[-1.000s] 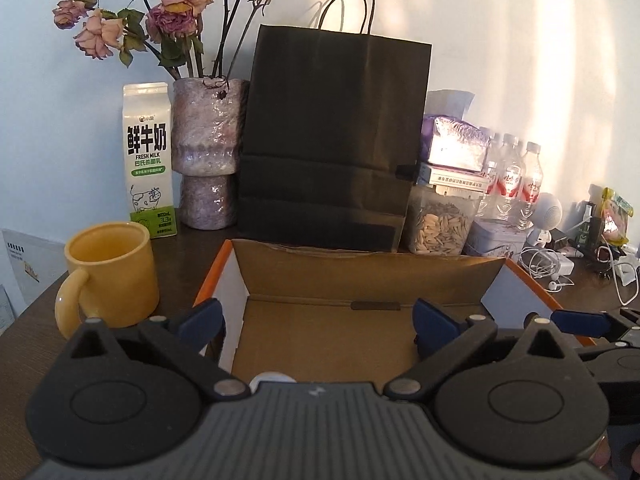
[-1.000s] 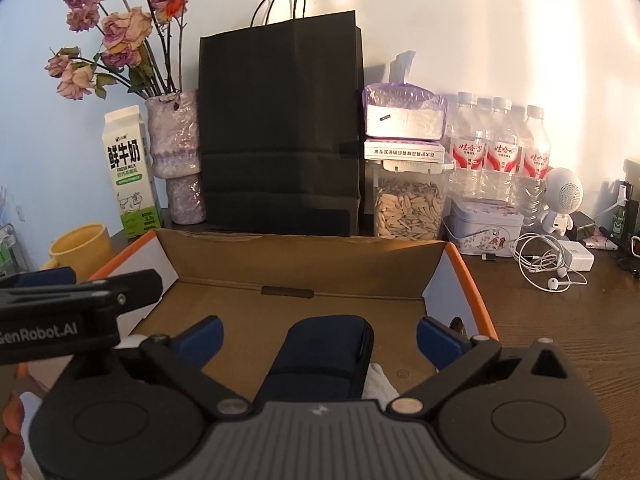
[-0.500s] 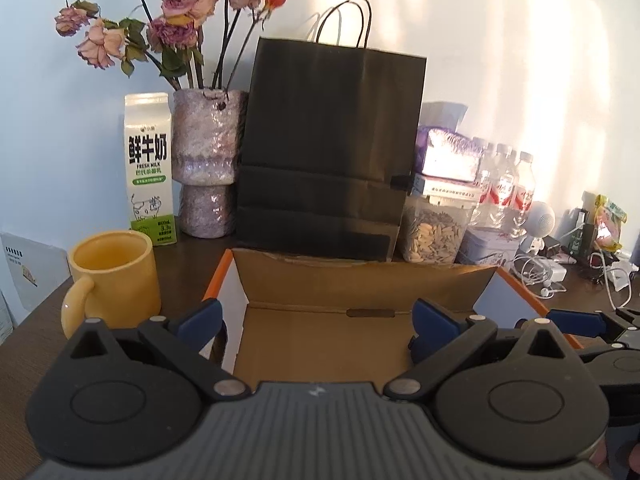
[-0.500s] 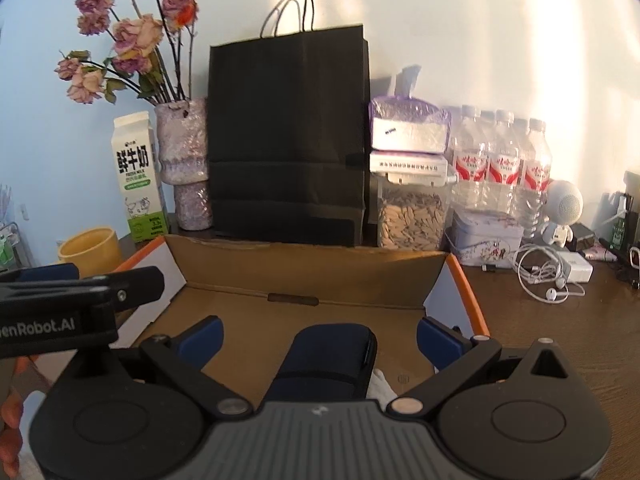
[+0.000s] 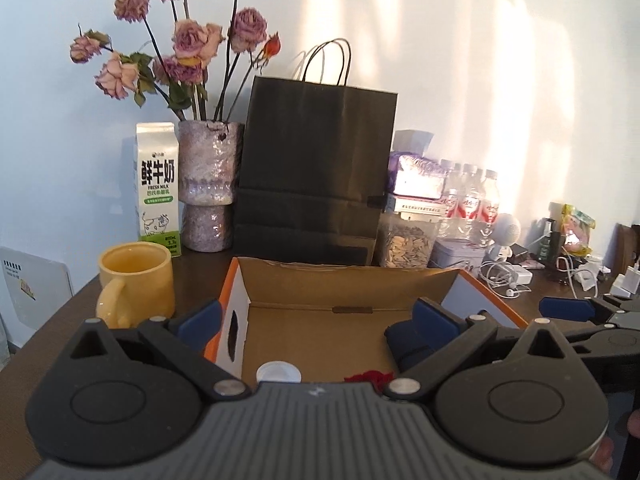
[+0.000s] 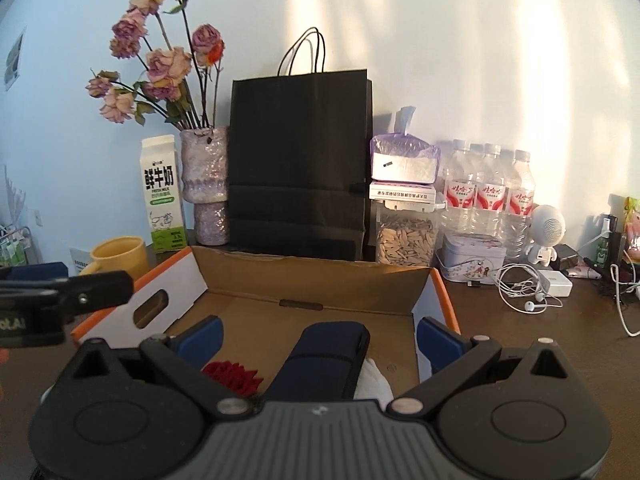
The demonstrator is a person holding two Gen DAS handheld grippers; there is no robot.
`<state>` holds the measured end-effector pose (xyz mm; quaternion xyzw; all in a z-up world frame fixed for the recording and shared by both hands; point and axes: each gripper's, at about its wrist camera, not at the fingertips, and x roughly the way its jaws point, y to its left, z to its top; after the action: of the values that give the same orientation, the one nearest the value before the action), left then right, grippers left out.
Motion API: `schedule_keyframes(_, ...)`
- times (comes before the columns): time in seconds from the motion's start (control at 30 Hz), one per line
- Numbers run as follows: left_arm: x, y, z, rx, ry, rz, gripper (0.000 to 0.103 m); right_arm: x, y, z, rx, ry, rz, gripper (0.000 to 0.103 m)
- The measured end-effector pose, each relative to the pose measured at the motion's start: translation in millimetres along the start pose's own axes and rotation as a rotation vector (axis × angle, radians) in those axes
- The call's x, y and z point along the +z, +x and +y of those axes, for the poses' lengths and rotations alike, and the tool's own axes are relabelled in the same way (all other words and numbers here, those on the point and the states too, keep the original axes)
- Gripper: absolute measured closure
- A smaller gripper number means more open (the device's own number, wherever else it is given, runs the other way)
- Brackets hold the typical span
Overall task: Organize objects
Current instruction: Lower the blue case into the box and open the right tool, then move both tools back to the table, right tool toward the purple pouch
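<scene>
Cardboard box under two wide-open grippers

Cardboard, raw brown inside with white, orange-edged side flaps, forms the open box on the dark wooden table. Lying in it are a soft navy fabric pouch, oblong with rounded ends, a ruffled red piece to its left and a crumpled white item touching its right side.

Above the box's near edge, the right gripper has its blue-padded jaws spread wide, holding nothing. The left gripper is equally wide apart and empty, over the box's left half.

Only the left wrist view shows a round white cap-like disc on the box floor, near the left wall with its oval handle cutout; there the pouch is mostly hidden behind the right finger. Just beside the box on the left sits a glossy yellow ceramic mug.

Behind stand a milk carton, a mottled lilac vase of dried roses and a matte black paper bag. The right wrist view shows more clearly a clear jar of seeds, plastic water bottles, a small tin and tangled white earphones.
</scene>
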<state>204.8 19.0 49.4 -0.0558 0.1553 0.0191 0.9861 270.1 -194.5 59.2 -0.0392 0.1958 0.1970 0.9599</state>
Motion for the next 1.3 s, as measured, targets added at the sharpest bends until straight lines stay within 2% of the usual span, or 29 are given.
schedule_keyframes(0.37, -19, -57, 9, 0.0, 0.028, -0.004, 0.0, -25, -63, 12, 0.02, -0.044, -0.01, 0.0)
schedule_keyframes(0.7, -45, -104, 20, 0.007, 0.039, 0.034, 0.0, -71, -104, 13, 0.028, -0.029, 0.069, 0.0)
schedule_keyframes(0.93, -72, -132, 27, 0.02, 0.022, 0.097, 0.0, -99, -129, 14, 0.048, -0.024, 0.115, 0.0)
schedule_keyframes(1.1, -91, -151, 29, 0.019, 0.023, 0.139, 0.0, -116, -147, 20, 0.079, -0.016, 0.152, 0.0)
schedule_keyframes(1.3, -97, -157, 35, 0.033, 0.012, 0.155, 0.0, -124, -152, 28, 0.11, -0.019, 0.176, 0.0)
